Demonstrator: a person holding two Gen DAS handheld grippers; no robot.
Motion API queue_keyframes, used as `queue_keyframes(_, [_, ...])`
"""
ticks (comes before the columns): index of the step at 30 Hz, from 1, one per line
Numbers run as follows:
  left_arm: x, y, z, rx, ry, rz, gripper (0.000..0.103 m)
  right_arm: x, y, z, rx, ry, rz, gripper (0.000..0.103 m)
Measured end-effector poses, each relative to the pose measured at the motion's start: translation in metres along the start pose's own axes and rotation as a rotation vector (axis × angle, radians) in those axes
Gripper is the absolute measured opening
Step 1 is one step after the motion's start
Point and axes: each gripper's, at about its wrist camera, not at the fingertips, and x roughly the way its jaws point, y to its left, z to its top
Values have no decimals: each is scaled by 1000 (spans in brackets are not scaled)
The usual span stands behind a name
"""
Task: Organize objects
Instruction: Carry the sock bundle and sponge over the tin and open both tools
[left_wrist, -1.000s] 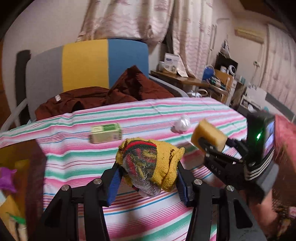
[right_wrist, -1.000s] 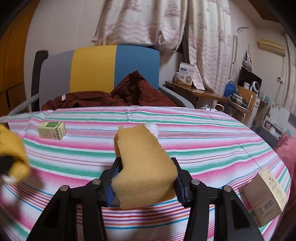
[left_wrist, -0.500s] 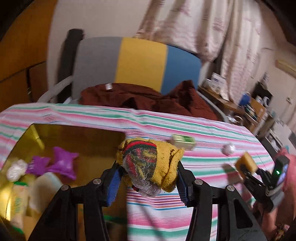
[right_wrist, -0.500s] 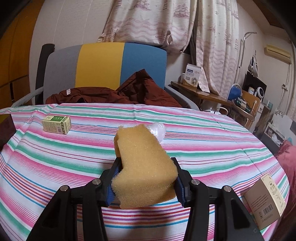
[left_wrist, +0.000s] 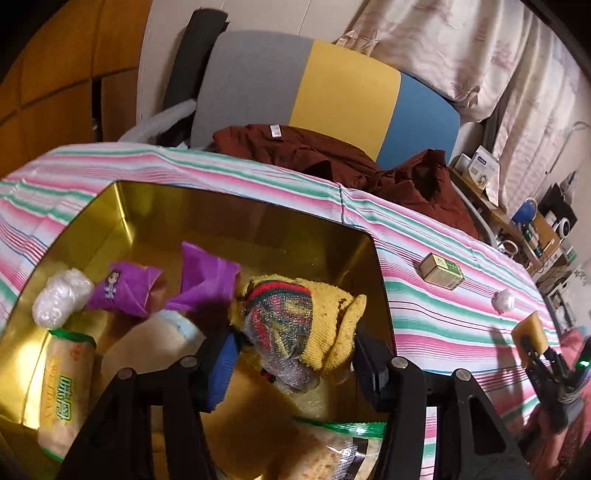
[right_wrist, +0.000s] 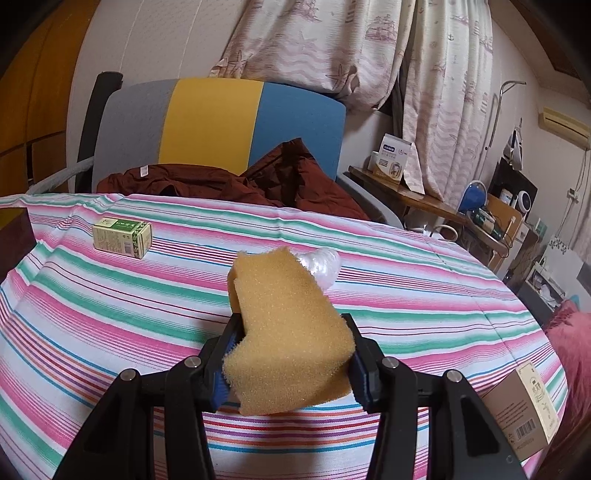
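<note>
My left gripper (left_wrist: 291, 354) is shut on a yellow cloth bundle with a red-green striped top (left_wrist: 299, 321) and holds it over the open gold tin (left_wrist: 122, 206). The tin holds purple packets (left_wrist: 129, 288), a white plastic wad (left_wrist: 59, 299) and snack bags (left_wrist: 66, 391). My right gripper (right_wrist: 288, 354) is shut on a yellow sponge (right_wrist: 284, 328) above the striped tablecloth (right_wrist: 110, 314); it also shows far right in the left wrist view (left_wrist: 532, 343).
A small green box (right_wrist: 123, 236) and a clear plastic wad (right_wrist: 325, 266) lie on the cloth, both also in the left wrist view (left_wrist: 441, 271) (left_wrist: 504, 299). A brown carton (right_wrist: 524, 402) sits at the right edge. A chair with a brown garment (right_wrist: 229, 184) stands behind.
My left gripper has swung left with the bundle, from over the tablecloth to over the gold tin. The right gripper has drifted only slightly with the sponge.
</note>
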Motion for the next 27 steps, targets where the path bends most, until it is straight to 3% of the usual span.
queue_keyframes(5, [0, 5, -2, -5, 22, 11, 60, -16, 8, 9, 41, -10, 73, 51])
queue_keyframes(10, [-3, 14, 1, -19, 29, 48, 77, -39, 34, 23, 73, -55, 191, 51])
queue_keyframes(15, [-9, 19, 1, 6, 29, 81, 80, -56, 62, 37, 75, -85, 291, 51])
queue_keyframes(22, [-30, 34, -11, -63, -25, 14, 84, -74, 99, 51, 139, -48, 444, 51])
queue_keyframes(27, [-45, 36, -24, -51, -62, -11, 86, -84, 138, 59, 111, -4, 546, 51])
